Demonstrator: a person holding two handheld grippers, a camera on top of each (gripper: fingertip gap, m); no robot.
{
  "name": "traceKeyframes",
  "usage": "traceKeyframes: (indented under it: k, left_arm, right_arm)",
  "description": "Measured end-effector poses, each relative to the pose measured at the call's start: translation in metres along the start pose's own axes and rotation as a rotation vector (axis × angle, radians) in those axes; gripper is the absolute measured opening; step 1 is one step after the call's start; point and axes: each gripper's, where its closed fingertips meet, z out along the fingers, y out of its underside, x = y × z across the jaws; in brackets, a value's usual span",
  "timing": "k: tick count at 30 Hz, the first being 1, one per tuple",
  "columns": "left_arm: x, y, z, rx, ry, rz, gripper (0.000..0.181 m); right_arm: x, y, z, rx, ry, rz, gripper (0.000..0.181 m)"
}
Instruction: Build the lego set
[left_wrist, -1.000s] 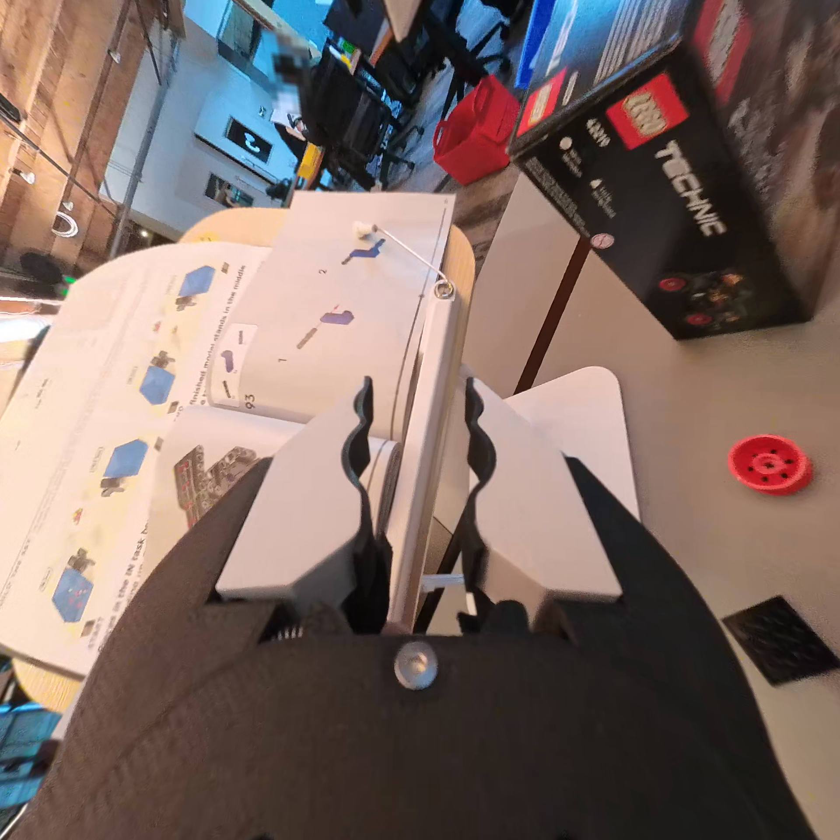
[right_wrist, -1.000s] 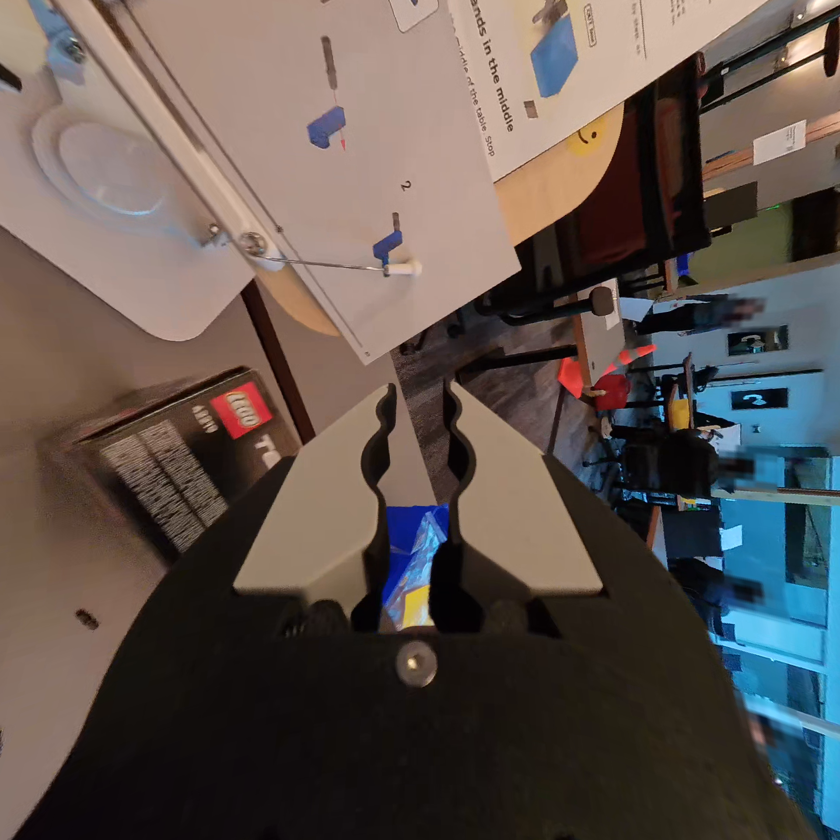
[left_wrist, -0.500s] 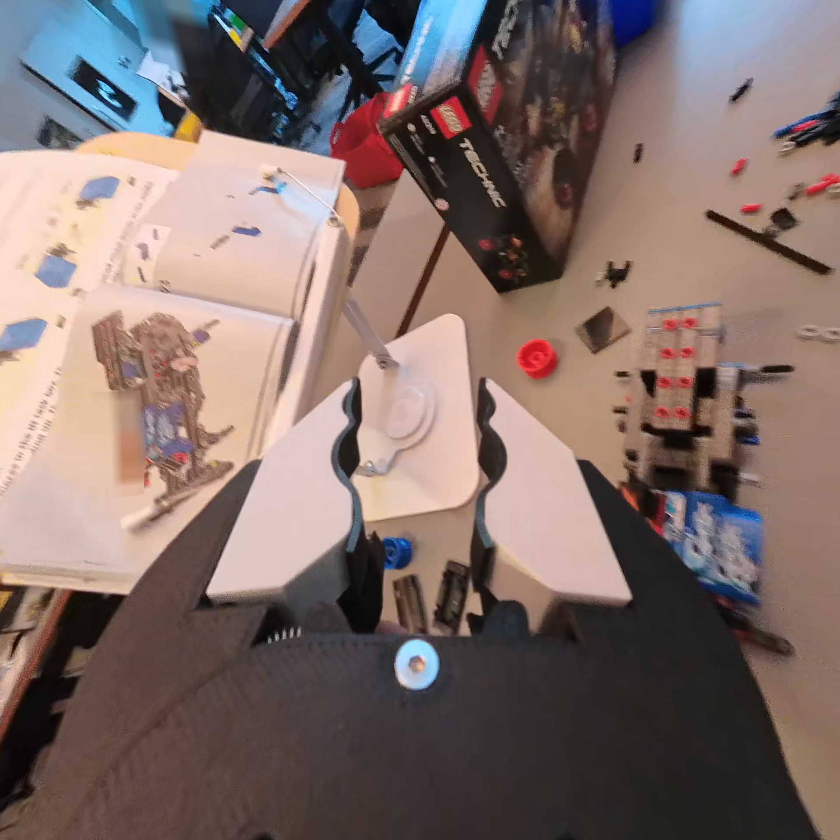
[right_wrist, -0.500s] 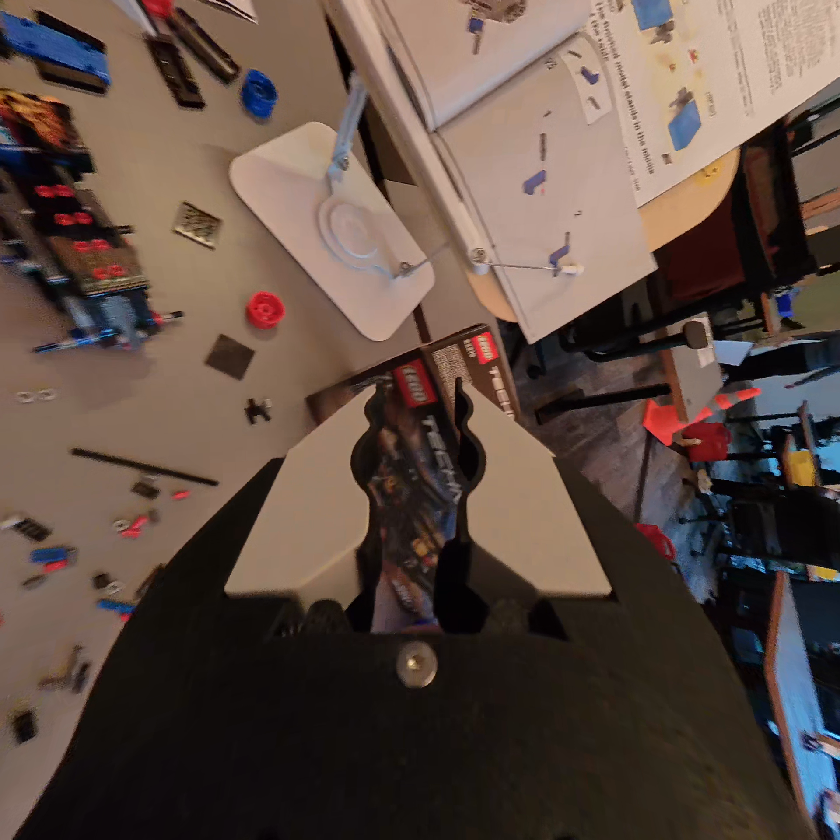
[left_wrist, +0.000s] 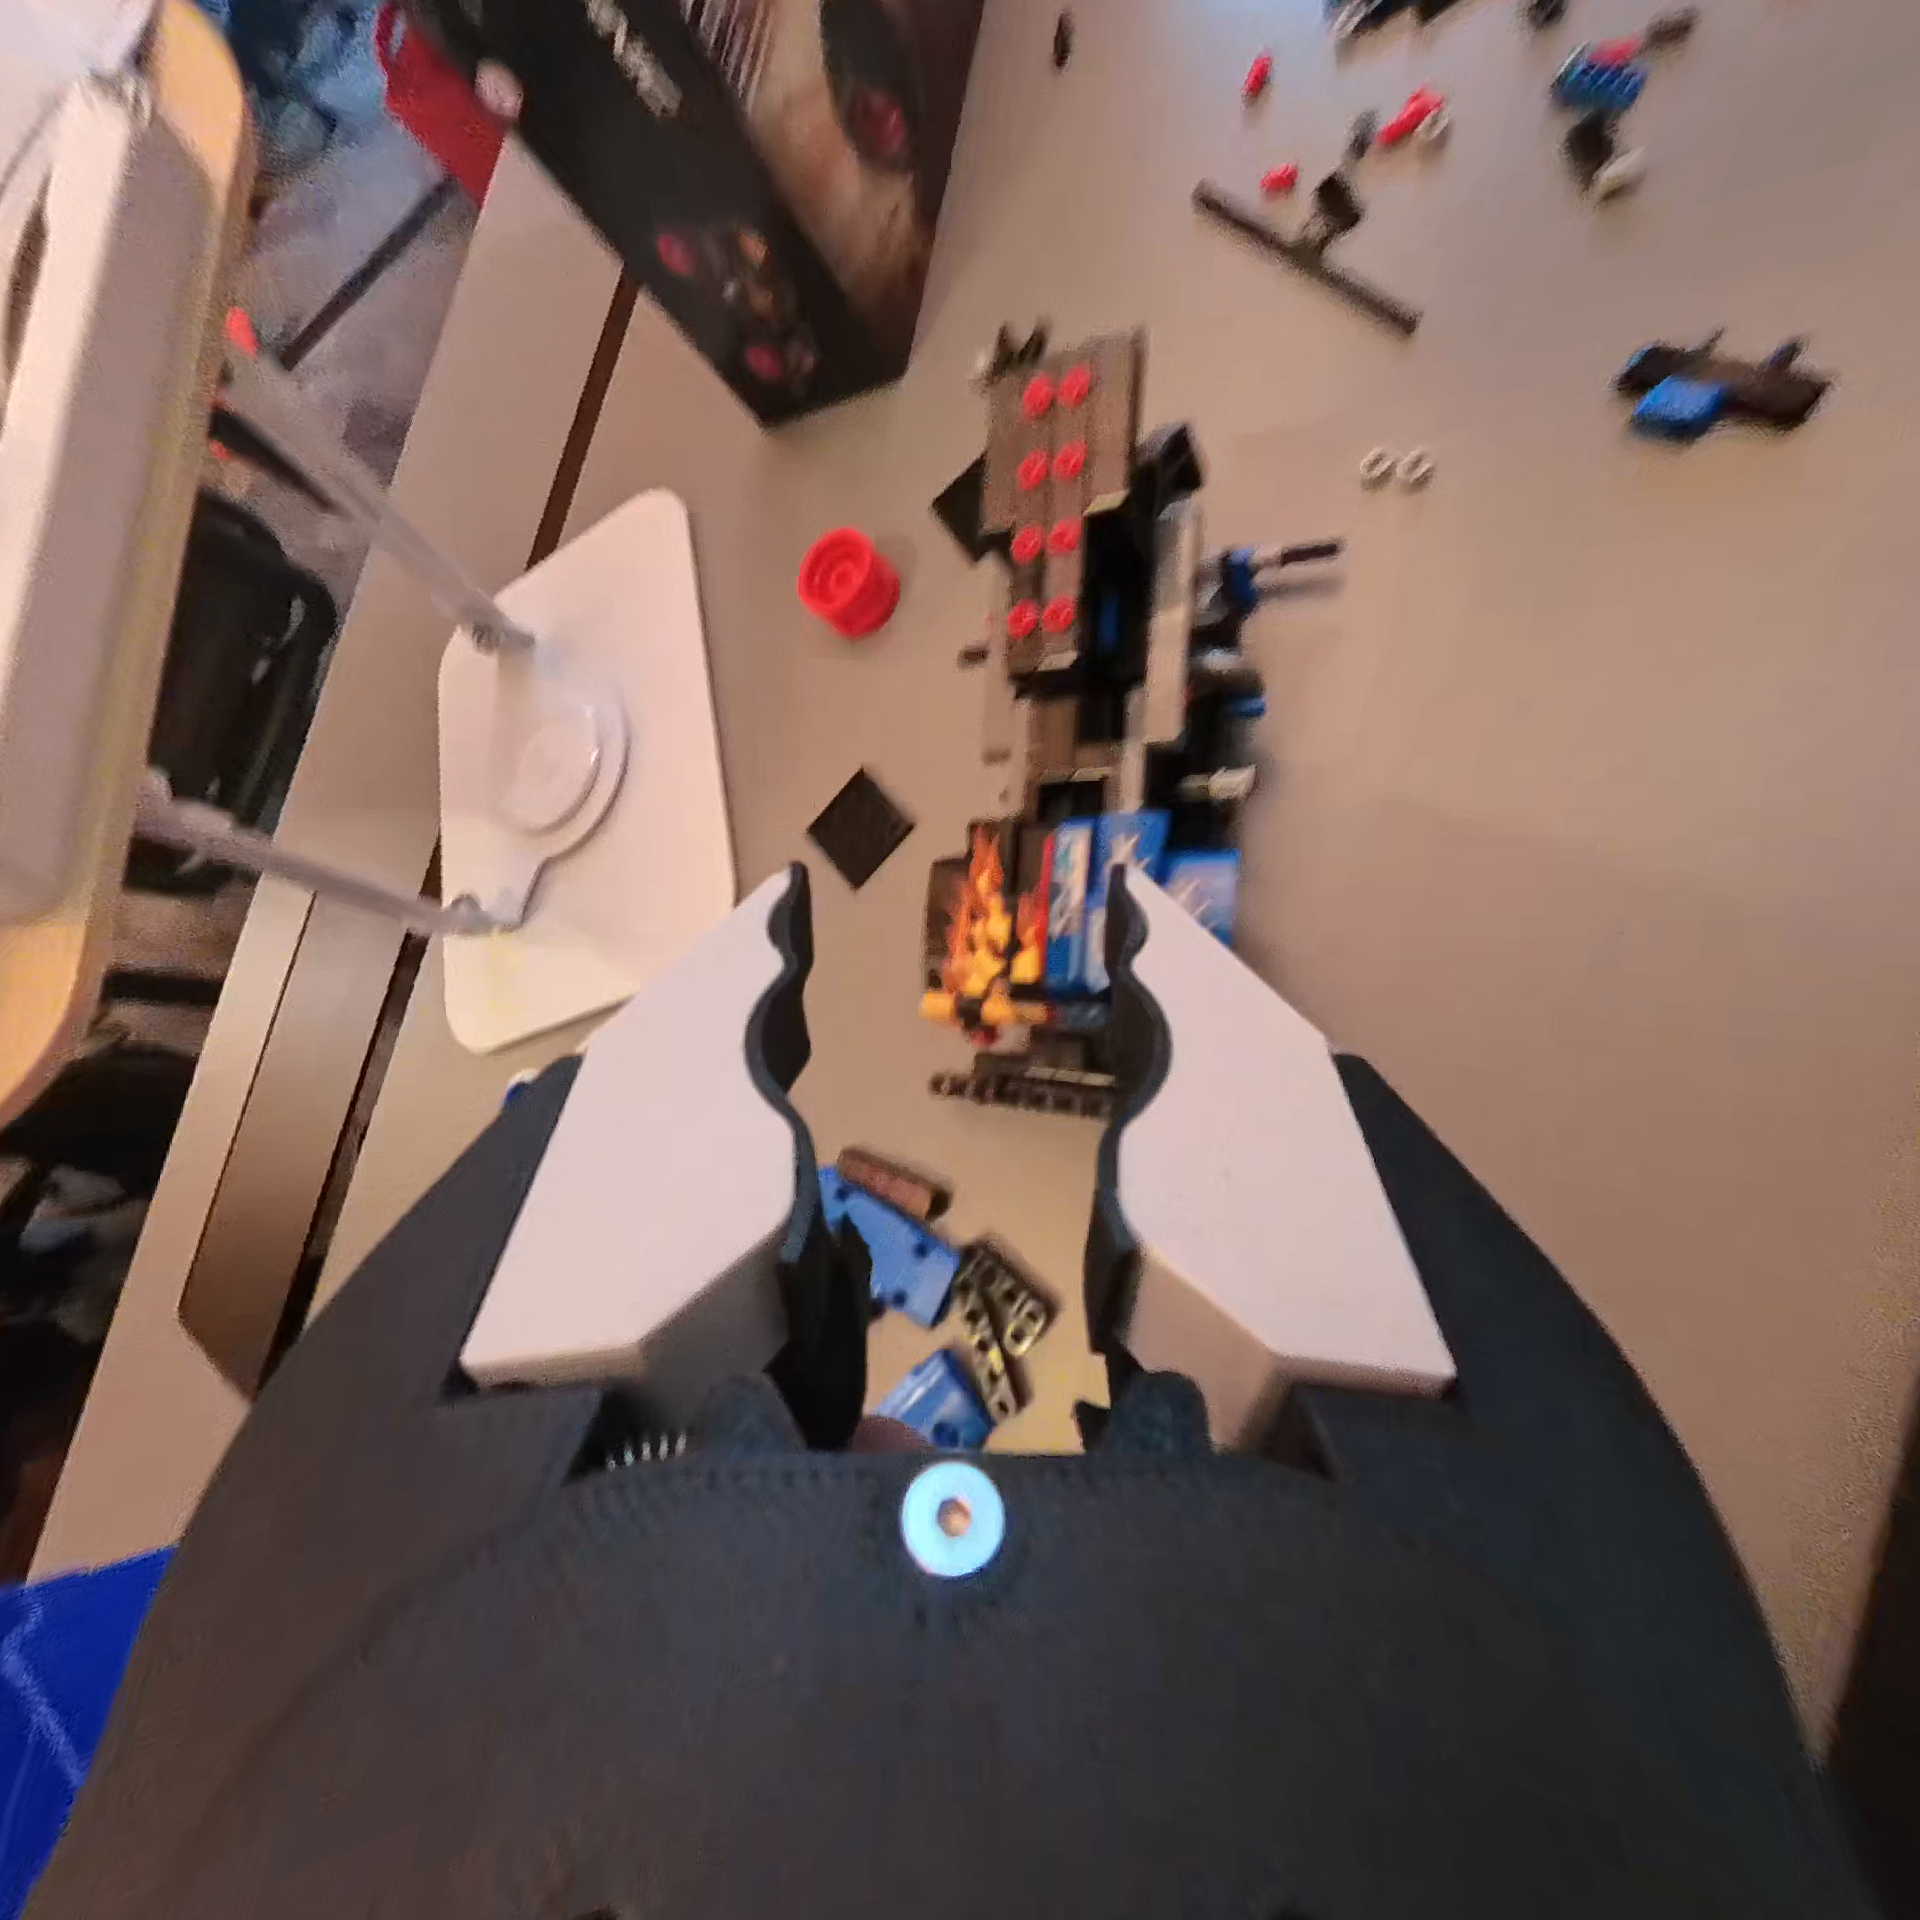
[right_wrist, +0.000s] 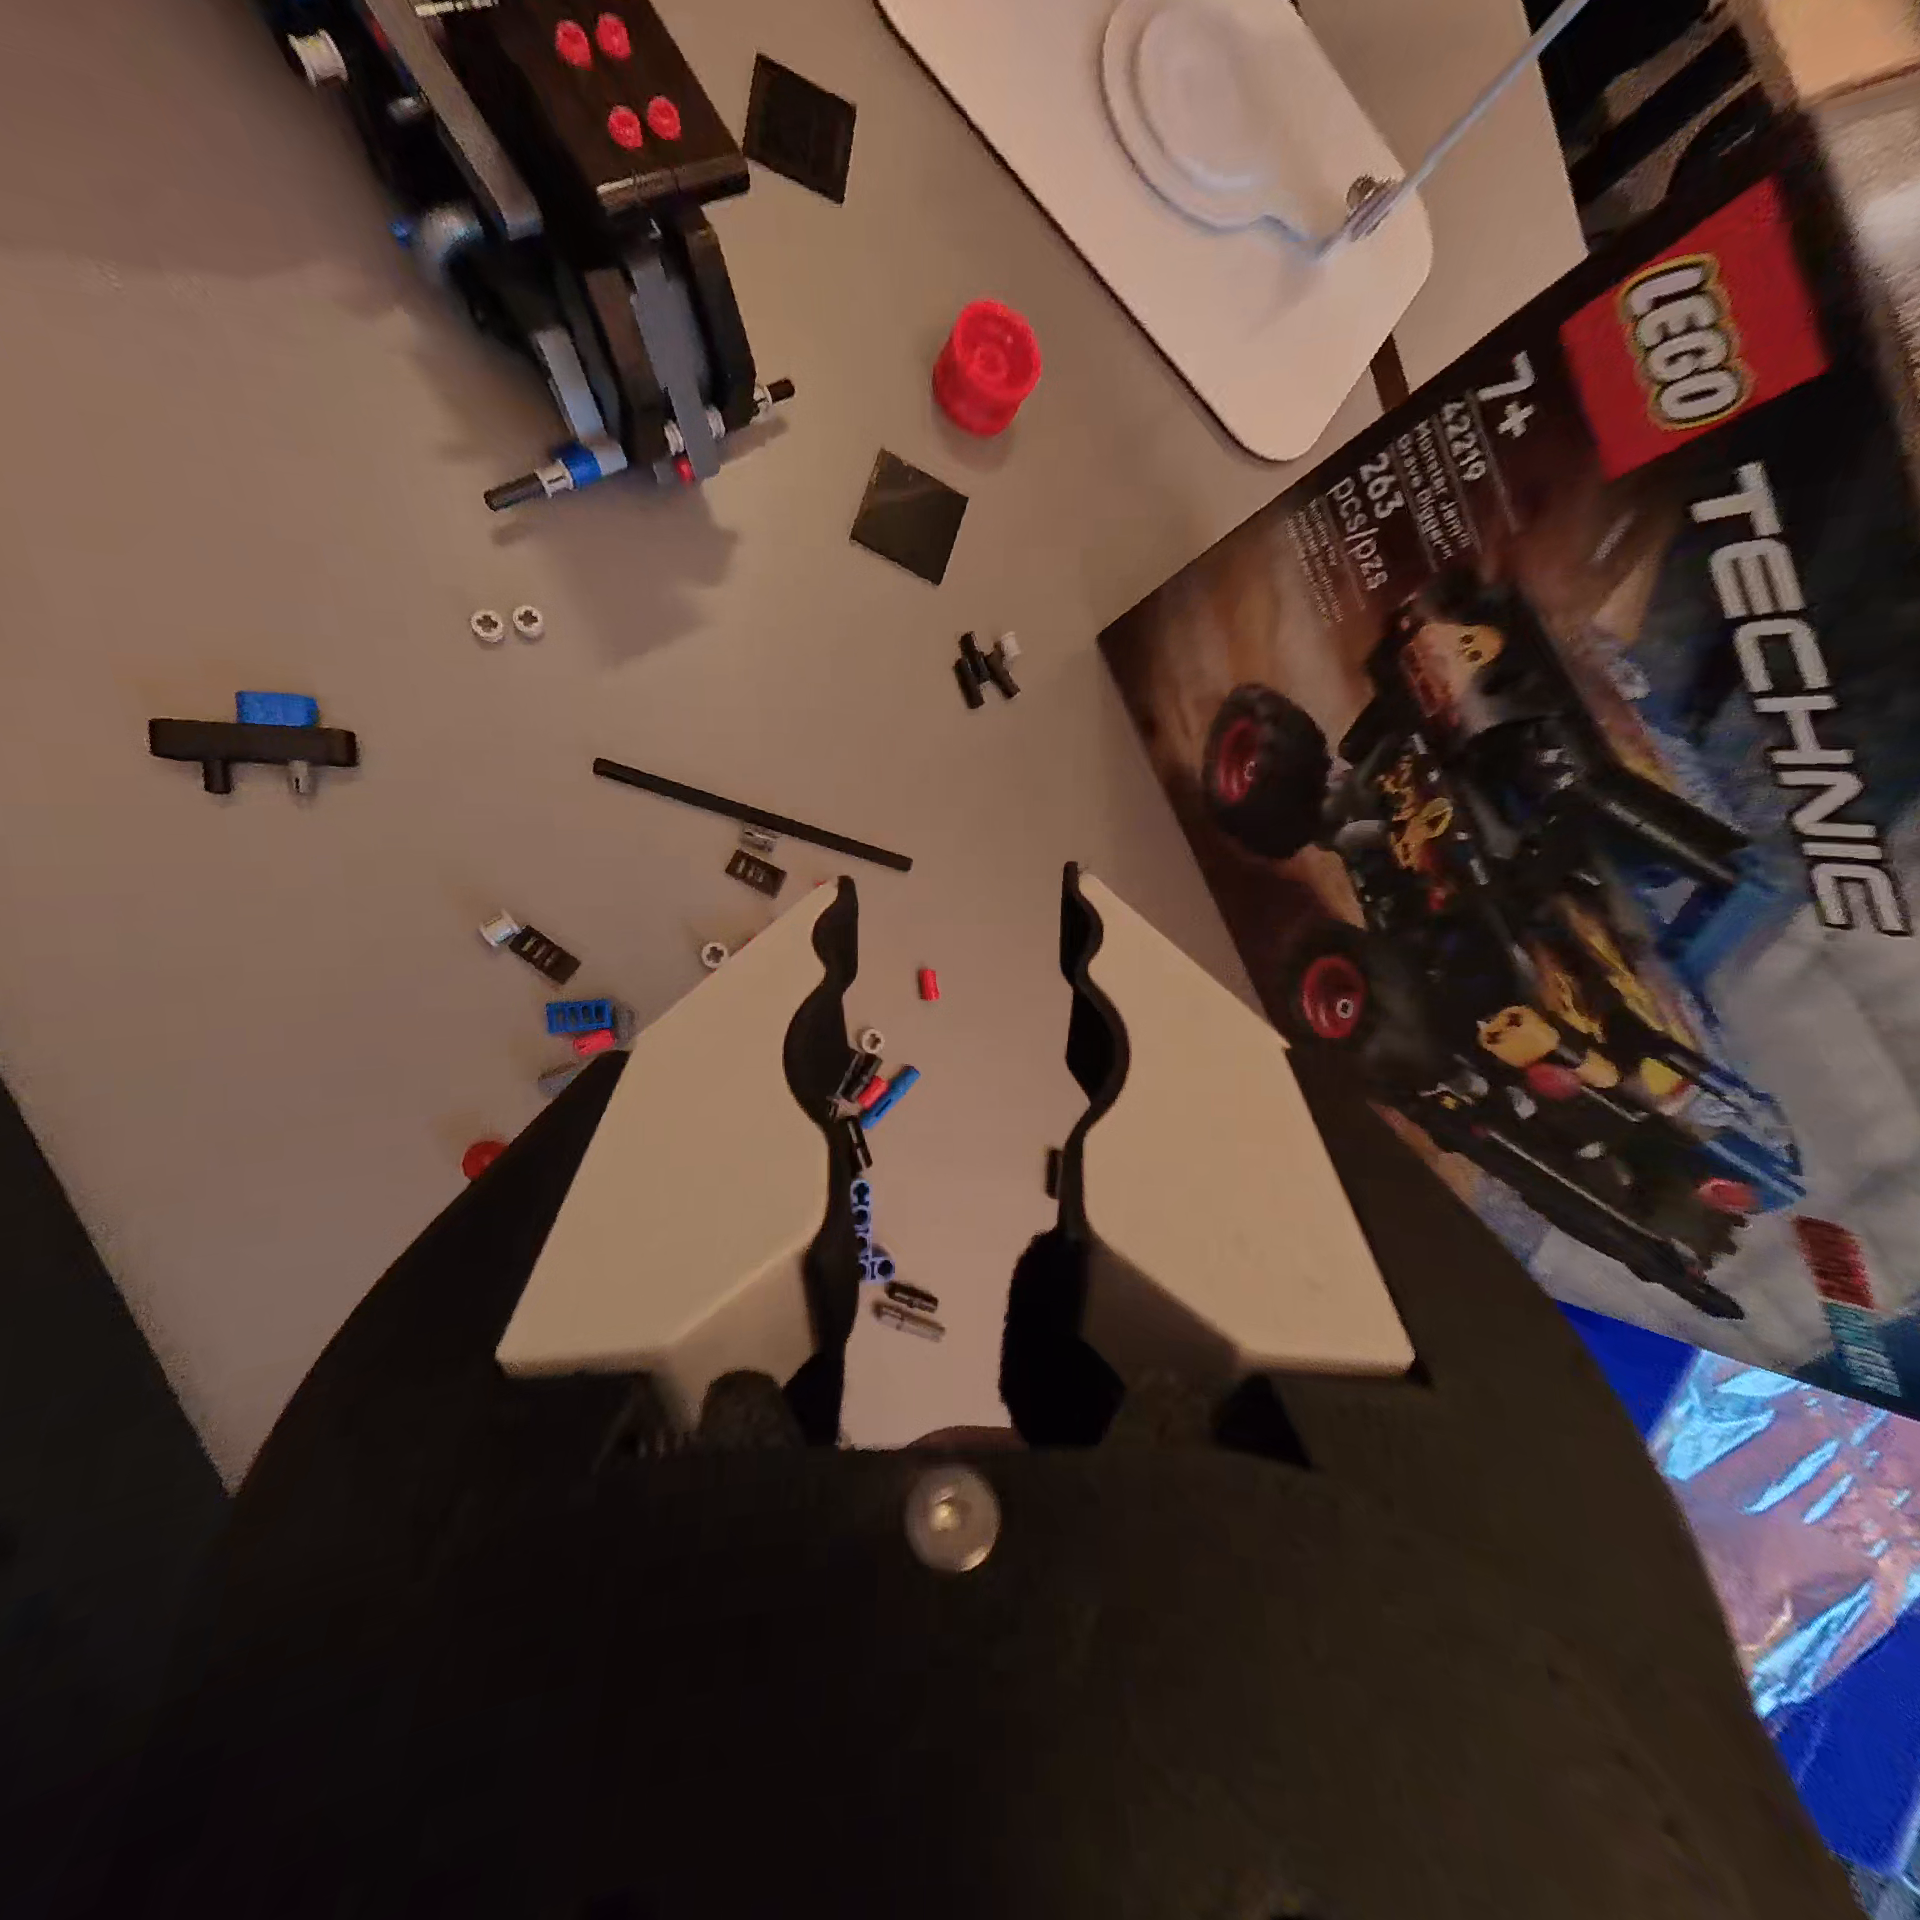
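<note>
Both claws hang empty above the table (right_wrist: 1039, 644), jaws apart with nothing between them. Nearest the right claw (right_wrist: 958, 894), seen through its gap, lies a scatter of small pins (right_wrist: 873, 1086): red, blue and black, too small to sort by type. Just past its fingertips a long black axle (right_wrist: 750, 816) lies slantwise, its length running across the claw's line, not along it. Farther off sit two tiny white bushes (right_wrist: 507, 621), a black beam with a blue piece (right_wrist: 249, 738), two flat black squares, and a red wheel hub (right_wrist: 985, 366). The box (right_wrist: 1538, 831) fills the right side, partly cut off by the frame edge.

Under the left claw (left_wrist: 954, 896), loose blue and dark bricks (left_wrist: 914, 1262) lie between the jaws near their roots. Straight ahead of the fingertips lies the half-built model (left_wrist: 1091, 665), its long axis running away from the claw in line with the fingers, flame-printed end (left_wrist: 987, 935) nearest, red-studded end farthest. The left claw looks the nearer to it; in the right view the model sits far off at upper left, cropped by the frame.

The left view is blurred, so the model's joints cannot be read. The white stand base (left_wrist: 582, 769) lies left of it; the booklet is barely in frame
</note>
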Motion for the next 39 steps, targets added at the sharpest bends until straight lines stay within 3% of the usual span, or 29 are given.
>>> traceKeyframes:
  k: [7, 11, 20, 24, 32, 39]
  left_arm:
    - [-0.072, 0.079, -0.032, -0.172, -0.180, -0.129, 0.044]
    - [-0.100, 0.115, -0.041, -0.246, -0.186, -0.184, 0.038]
    - [-0.045, 0.140, -0.014, -0.346, 0.087, -0.163, 0.033]
    - [-0.046, 0.153, -0.010, -0.384, 0.089, -0.160, 0.034]
    - [-0.070, 0.181, -0.046, -0.445, 0.003, -0.211, 0.032]
    - [-0.027, 0.167, -0.035, -0.404, 0.138, -0.186, 0.043]
  right_arm:
    - [-0.018, -0.001, 0.023, 0.093, -0.050, 0.065, 0.035]
    - [-0.023, 0.006, 0.039, 0.114, -0.078, 0.112, 0.034]
    - [-0.023, 0.020, 0.055, 0.108, -0.100, 0.152, 0.032]
    - [-0.023, 0.022, 0.058, 0.103, -0.100, 0.148, 0.032]
    - [-0.024, 0.029, 0.062, 0.099, -0.110, 0.161, 0.031]
    - [-0.029, 0.033, 0.066, 0.083, -0.135, 0.156, 0.032]
